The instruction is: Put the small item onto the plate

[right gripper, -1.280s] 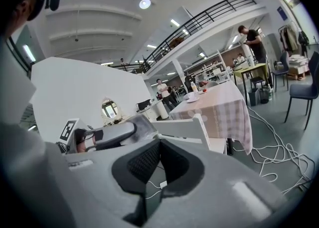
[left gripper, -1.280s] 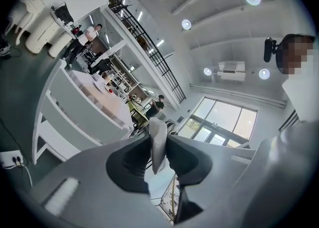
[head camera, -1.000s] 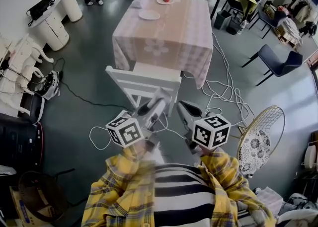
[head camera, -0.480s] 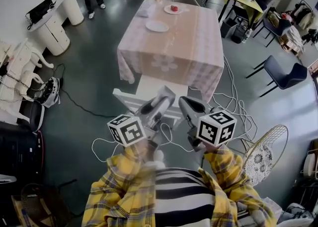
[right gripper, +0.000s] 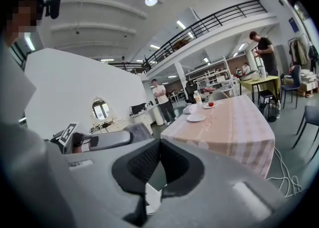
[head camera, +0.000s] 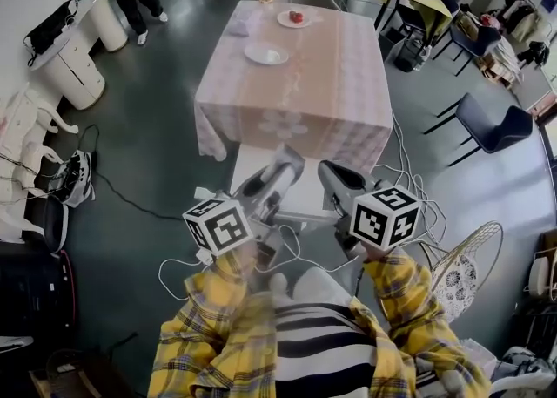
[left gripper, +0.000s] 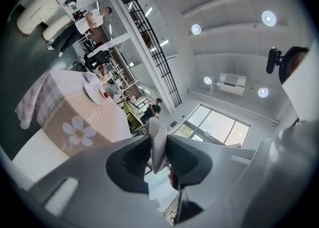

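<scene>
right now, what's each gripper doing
left gripper: closed on a thin white item
right gripper: fingers closed, nothing between them

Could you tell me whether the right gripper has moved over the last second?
Yes: the right gripper has moved forward toward the table, its tips now near the tablecloth's front edge.

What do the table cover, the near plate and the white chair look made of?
Table cover: matte woven cloth, pink checks, draping in folds at the corners. Plate: likely glazed ceramic, white and smooth; plastic is possible. Chair: probably painted wood, flat opaque white seat.
</scene>
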